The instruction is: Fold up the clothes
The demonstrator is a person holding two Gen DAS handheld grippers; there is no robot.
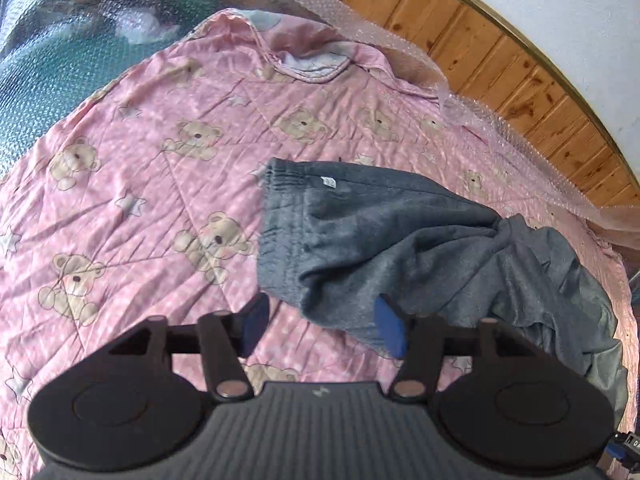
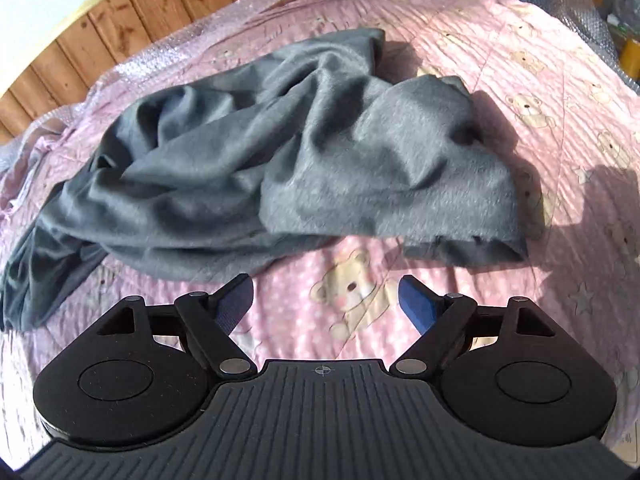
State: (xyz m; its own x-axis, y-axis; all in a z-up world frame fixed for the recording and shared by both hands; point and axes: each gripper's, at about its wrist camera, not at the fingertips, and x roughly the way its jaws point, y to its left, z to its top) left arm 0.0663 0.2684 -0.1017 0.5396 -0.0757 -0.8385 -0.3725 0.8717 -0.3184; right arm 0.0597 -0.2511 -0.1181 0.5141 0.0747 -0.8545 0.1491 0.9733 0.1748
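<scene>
Grey pants [image 2: 280,140] crumpled on pink bear blanket [image 1: 160,200]. Left gripper [image 1: 322,322], right gripper [image 2: 326,302]: jaws wide apart, holding nothing.

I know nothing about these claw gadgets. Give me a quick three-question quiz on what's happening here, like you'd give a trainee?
1. True or false: the left claw is gripping the grey garment.
2. What lies under the garment? A) bare wood B) a pink quilt with bears C) a towel
3. Fill in: the garment lies ___, not folded.

Key: 1 false, both the left claw and the right claw are open and empty; 2 B; 3 crumpled.
</scene>
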